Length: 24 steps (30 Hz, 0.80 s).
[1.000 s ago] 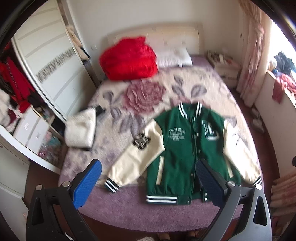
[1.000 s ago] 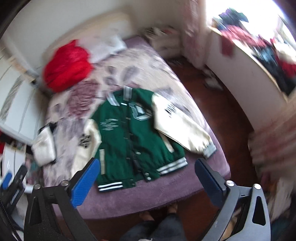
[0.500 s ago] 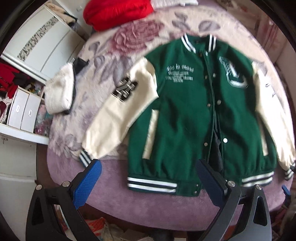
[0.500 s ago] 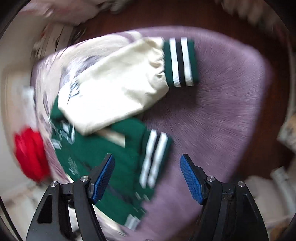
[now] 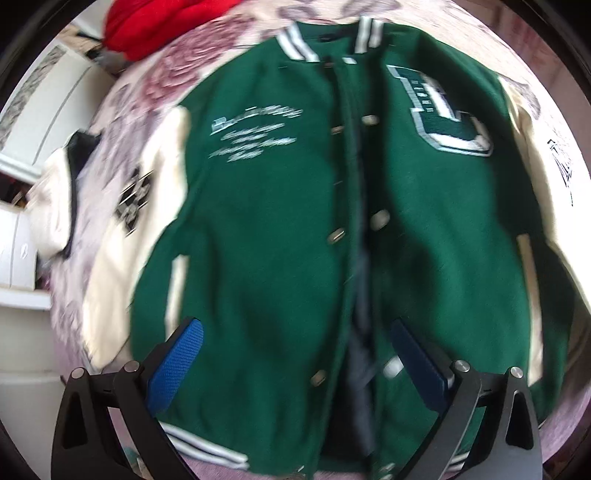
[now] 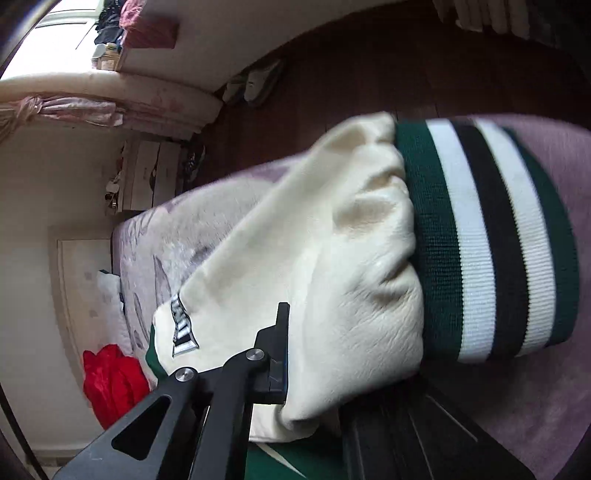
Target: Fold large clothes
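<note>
Cream sleeve (image 6: 332, 258) pinched in right tool (image 6: 314, 373); left tool (image 5: 295, 363) agape.

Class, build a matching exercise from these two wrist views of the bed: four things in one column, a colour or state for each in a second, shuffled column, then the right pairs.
Things
1. jacket body
2. sleeve
3. left claw
4. bundle near the headboard

Descriptions
A. red
B. cream, pinched near the striped cuff by the right claw
C. open, above the hem
D. green, spread flat on the bed

Pairs: 1-D, 2-B, 3-C, 4-A
</note>
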Motion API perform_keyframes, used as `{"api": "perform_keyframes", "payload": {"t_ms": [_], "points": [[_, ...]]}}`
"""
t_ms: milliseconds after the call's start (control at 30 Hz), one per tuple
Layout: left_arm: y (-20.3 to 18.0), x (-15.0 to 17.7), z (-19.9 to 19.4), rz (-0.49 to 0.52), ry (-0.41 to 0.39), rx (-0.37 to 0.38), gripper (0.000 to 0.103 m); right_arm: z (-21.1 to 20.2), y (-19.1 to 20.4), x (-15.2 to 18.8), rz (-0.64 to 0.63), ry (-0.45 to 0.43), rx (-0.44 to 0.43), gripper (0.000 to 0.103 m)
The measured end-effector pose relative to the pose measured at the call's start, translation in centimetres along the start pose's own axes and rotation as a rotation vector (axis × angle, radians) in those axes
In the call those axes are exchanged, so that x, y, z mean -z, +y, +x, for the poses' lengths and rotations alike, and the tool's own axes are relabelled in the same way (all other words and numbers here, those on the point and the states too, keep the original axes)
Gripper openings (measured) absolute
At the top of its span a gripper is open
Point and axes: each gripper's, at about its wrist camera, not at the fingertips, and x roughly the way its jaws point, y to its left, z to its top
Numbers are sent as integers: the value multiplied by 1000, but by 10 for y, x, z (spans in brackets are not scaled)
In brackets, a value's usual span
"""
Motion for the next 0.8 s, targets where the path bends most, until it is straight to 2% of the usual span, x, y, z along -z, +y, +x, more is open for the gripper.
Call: {"api": "perform_keyframes", "payload": {"t_ms": [167,300,367,467,533,600,633,700,800], "points": [[-36,-57,7,66,-17,67,103,2,80,-114,-113,-118,44,4],[-76,-113,12,131,-34,132,103,17,169,-167,-279,-173,104,4],[-99,-142,16,161,-48,167,103,23,203,-176,-336,-188,110,3],[-139,-182,35,199,-34,218,103,26,260,-180,-405,-207,70,3],[-163,-205,60,204,-5,205,103,4,269,-170,-428,-206,31,3],[-178,-219,86,201,41,196,103,4,293,-157,-470,-188,-7,3],[-182,-222,95,197,38,178,103,-1,289,-145,-485,-183,-18,4],[-185,-221,93,207,0,165,103,-5,309,-120,-548,-172,-46,4],[-167,-212,88,217,-13,219,103,-8,337,-79,-629,-140,-98,4]]}}
